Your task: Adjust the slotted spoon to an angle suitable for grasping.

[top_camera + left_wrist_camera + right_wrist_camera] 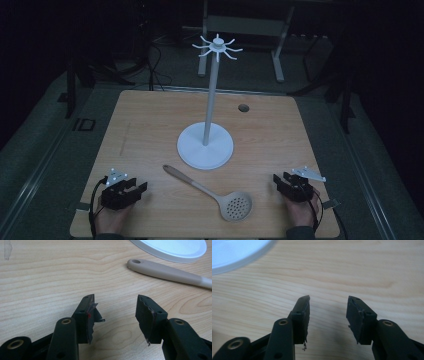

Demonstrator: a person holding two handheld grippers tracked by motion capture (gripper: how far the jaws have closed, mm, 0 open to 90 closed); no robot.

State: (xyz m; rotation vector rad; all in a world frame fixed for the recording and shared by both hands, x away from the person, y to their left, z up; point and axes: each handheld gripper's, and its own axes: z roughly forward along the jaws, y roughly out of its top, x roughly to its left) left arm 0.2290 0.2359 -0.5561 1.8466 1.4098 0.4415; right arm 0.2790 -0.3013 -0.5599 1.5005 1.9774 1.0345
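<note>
Beige plastic slotted spoon (pixel 212 191) lies flat at six o'clock of the white hook stand (pixel 205 145) on the wooden counter (pixel 150 120). Left gripper (pixel 135 187) and right gripper (pixel 278 181) rest with jaws apart, empty. Pinching its thin, low handle risks slipping or skidding.

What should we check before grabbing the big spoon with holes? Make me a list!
1. Left hand-held gripper open, nothing between its jaws: ok.
2. Right hand-held gripper open, nothing between its jaws: ok.
3. Slotted spoon lying flat on the table, between the two grippers: ok.
4. Spoon handle has a hanging hole at its end: ok.
5. Spoon apart from the white stand, not touching its base: ok.
6. Stand's hooks at the top are bare: ok.
</note>
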